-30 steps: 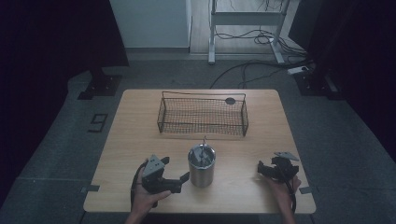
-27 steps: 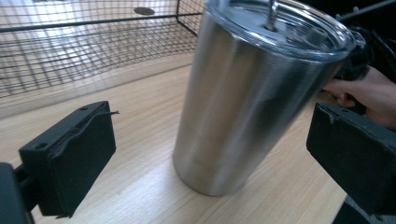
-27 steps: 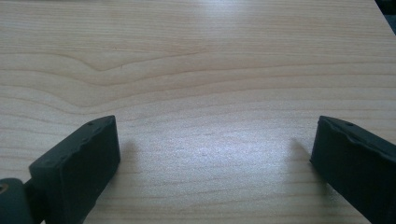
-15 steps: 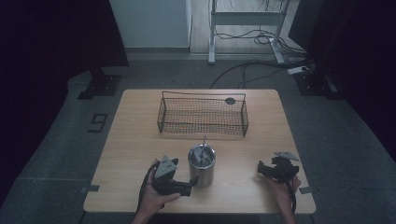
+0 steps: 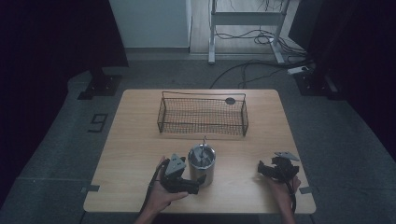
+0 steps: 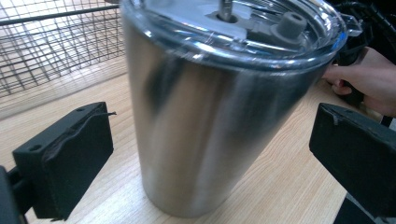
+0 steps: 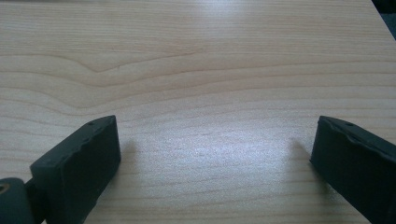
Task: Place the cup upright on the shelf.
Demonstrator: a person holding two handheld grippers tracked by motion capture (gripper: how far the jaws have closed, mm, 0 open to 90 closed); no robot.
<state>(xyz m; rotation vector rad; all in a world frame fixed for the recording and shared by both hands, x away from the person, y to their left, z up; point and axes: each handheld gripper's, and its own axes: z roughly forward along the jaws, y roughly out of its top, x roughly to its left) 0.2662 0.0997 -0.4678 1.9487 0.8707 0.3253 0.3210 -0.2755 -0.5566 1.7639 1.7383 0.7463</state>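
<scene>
One steel tumbler (image 5: 201, 164) stands upright near the front edge of the wooden surface (image 5: 140, 140), at its middle. It carries a clear lid (image 6: 233, 32) with a metal straw or stem (image 5: 204, 140) rising through the centre; contents cannot be told through the lid. One black wire basket (image 5: 202, 115) sits behind it, well apart, toward the far edge; a small dark round object (image 5: 230, 100) lies at the basket's far right corner, inside or just behind it I cannot tell.

Two tools counted. The left tool (image 5: 198, 179) is released, jaws spread wide on either side of the tumbler's lower body, neither pad touching it in the left gripper view. The right tool (image 5: 261, 169) is also released, jaws wide apart over bare wood, near the surface's front right, well clear of the tumbler.
</scene>
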